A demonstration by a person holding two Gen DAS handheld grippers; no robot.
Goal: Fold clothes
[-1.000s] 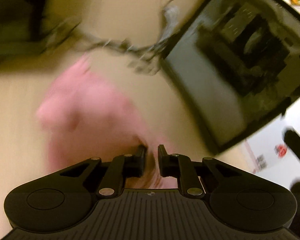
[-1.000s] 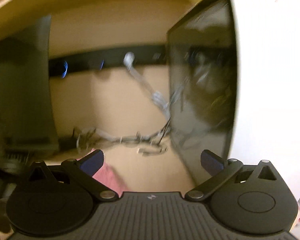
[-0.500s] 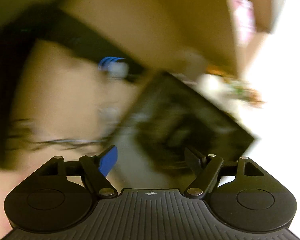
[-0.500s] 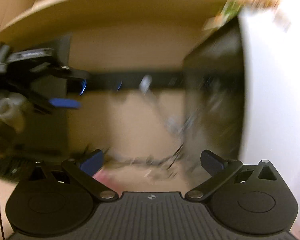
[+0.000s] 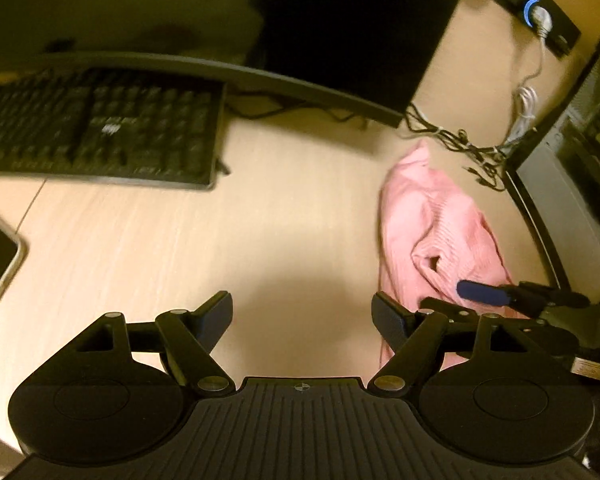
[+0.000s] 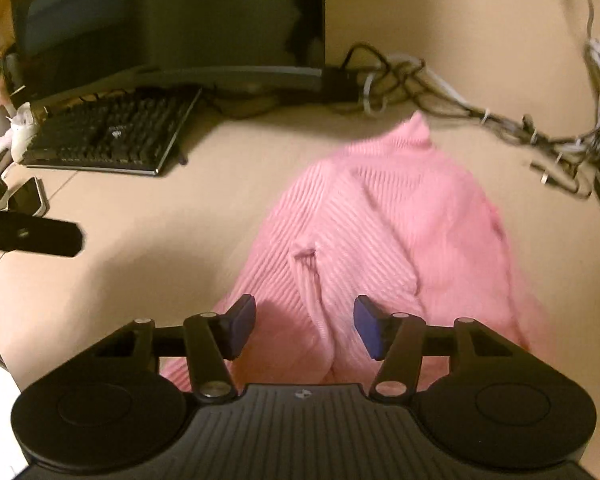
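Directly beneath right tool (image 6: 305, 326): sweater (image 6: 384, 232)

Left claw (image 5: 302, 316) agape, empty; right claw (image 6: 305, 328) likewise, tilted downward

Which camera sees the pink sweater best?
The right wrist view: the pink sweater fills the middle, ribbing and collar clear, just past the open right gripper. The left wrist view shows it smaller, off to the right, partly hidden.
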